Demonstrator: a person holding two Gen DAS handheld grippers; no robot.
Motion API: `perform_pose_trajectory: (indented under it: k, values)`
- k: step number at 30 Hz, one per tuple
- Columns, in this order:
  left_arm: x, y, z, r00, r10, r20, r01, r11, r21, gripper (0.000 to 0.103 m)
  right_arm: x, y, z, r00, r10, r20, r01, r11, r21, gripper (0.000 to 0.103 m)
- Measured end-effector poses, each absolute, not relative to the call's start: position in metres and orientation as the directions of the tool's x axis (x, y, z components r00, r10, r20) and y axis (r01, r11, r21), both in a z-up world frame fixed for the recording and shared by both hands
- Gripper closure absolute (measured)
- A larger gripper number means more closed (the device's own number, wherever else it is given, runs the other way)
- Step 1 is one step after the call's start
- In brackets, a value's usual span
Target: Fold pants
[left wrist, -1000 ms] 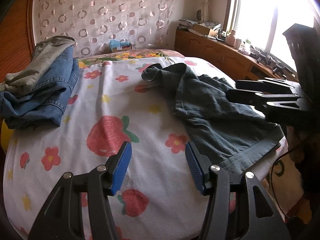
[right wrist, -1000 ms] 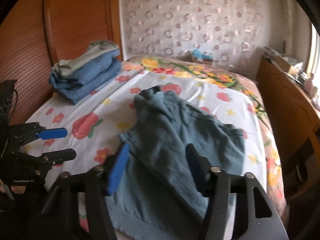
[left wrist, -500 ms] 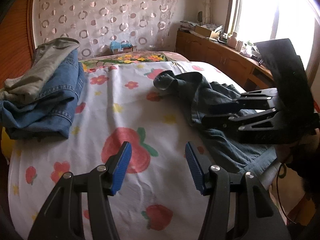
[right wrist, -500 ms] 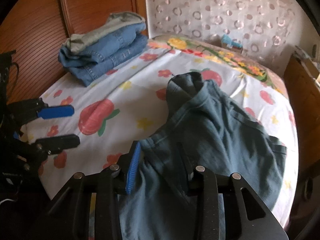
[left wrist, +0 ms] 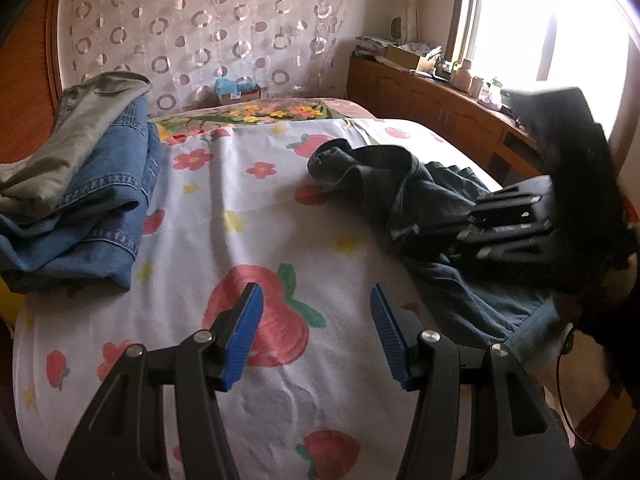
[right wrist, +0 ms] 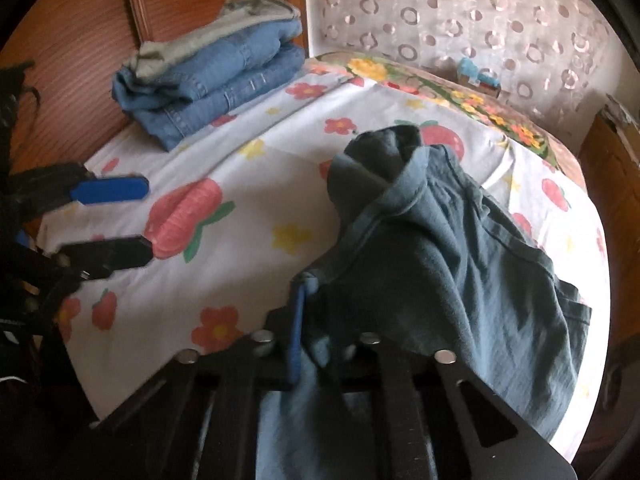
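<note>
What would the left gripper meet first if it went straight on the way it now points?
Most likely the bare flowered bedsheet: the open left gripper points down at it, between the folded jeans and the dark pants.

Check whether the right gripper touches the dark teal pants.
Touching. The right wrist view shows the right gripper shut on the dark teal pants, fabric pinched between its pads.

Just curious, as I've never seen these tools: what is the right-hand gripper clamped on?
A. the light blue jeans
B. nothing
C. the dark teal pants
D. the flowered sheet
C: the right gripper is shut on an edge of the dark teal pants.
</note>
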State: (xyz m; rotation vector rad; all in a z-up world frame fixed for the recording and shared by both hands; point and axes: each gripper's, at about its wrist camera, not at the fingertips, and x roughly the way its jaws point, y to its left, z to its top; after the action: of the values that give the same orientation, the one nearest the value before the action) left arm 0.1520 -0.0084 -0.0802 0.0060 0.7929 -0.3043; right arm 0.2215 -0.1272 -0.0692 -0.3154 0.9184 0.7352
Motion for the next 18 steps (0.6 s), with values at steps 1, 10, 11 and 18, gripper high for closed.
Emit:
perform_pose_trajectory:
  k: [1, 10, 11, 18]
  values:
    - [0.153, -0.010, -0.081, 0.658, -0.267, -0.704, 0.274, 0.956, -0.107, 0.048, 0.223, -0.131, -0.066, 0.386, 0.457, -0.801, -0.692, 0.718, 0.076, 0.099]
    - [0.172, -0.035, -0.084, 0.636, -0.276, -0.720, 0.308, 0.947, -0.091, 0.048, 0.240, -0.183, -0.023, 0.489, 0.486, -0.724, -0.623, 0.776, 0.100, 0.101]
    - [0.172, -0.037, -0.084, 0.635, -0.280, -0.720, 0.313, 0.945, -0.091, 0.048, 0.245, -0.192, -0.020, 0.499, 0.481, -0.721, -0.610, 0.786, 0.102, 0.101]
    - [0.184, -0.057, -0.086, 0.616, -0.293, -0.731, 0.345, 0.935, -0.084, 0.048, 0.263, -0.239, -0.010, 0.554, 0.432, -0.712, -0.543, 0.835, 0.085, 0.101]
